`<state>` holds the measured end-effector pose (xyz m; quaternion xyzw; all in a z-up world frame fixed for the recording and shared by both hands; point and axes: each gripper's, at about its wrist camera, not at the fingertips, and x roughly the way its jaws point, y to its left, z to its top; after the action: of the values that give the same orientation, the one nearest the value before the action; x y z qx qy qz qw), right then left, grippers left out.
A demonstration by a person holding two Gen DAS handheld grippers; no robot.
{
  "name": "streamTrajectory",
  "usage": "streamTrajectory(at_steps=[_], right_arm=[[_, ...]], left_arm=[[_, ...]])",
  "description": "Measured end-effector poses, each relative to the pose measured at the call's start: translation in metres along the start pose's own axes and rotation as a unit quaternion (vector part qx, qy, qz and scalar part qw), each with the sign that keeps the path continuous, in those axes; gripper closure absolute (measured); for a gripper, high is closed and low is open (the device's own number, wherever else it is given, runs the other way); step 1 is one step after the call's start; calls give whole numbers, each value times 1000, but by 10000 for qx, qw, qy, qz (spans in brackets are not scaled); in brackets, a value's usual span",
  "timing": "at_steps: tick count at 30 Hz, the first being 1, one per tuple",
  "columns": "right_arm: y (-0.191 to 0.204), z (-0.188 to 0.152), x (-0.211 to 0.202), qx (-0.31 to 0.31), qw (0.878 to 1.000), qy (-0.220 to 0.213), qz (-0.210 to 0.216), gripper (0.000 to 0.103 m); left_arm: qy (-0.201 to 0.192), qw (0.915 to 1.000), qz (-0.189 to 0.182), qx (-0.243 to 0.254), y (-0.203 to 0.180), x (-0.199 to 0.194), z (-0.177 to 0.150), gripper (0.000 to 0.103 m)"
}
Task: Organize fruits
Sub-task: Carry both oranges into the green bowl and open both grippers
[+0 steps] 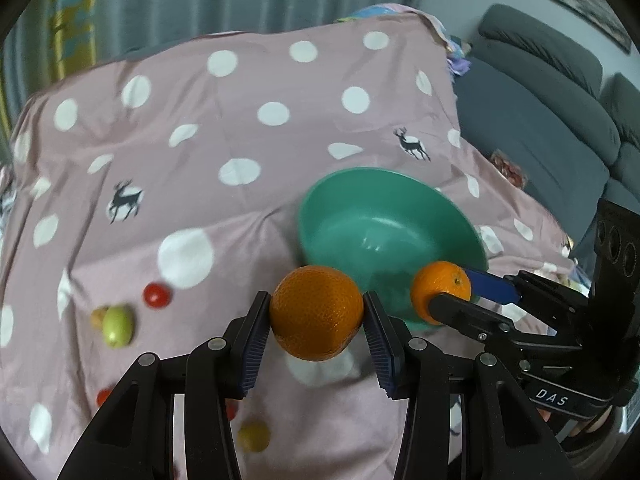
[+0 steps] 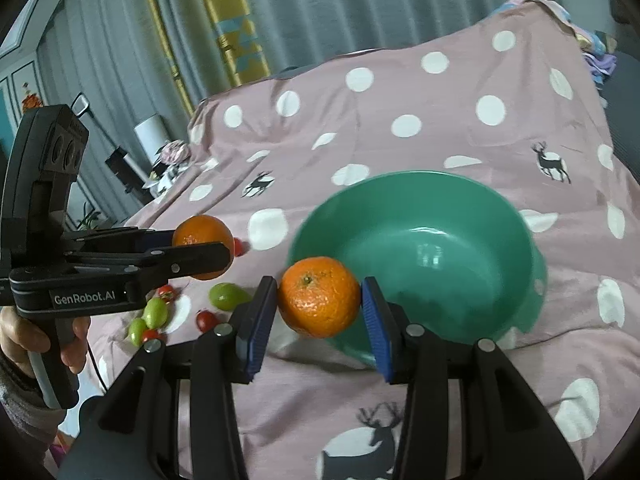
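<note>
Two tools each clamp an orange above polka-dot sheet near grey curtains.

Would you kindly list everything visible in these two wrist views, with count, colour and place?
oranges: two, orange, one clamped in each gripper, near the bowl
bowl: one, green, empty, on the cloth
small green fruits: several, green, loose on the cloth left of the bowl
small red fruits: several, red, among the green ones
cloth: one, pink with white dots and deer
sofa: grey, beyond the cloth
curtains: grey, behind
left gripper: black, blue pads
right gripper: black, blue pads
hand: one, gripping the left handle
</note>
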<state>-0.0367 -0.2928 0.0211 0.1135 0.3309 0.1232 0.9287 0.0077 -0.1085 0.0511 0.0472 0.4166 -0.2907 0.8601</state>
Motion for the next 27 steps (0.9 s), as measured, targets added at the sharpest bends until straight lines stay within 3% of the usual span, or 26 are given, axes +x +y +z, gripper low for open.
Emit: streamTrajectory(at_steps=[12, 27], right_arm=[[-35, -1, -1, 273, 9988, -112, -401, 59], [-43, -4, 7, 235, 9981, 17, -574, 59]], left_arm=[[72, 9968, 137, 784, -45, 39, 19, 56], [374, 9935, 351, 1020, -53, 68, 11, 56]])
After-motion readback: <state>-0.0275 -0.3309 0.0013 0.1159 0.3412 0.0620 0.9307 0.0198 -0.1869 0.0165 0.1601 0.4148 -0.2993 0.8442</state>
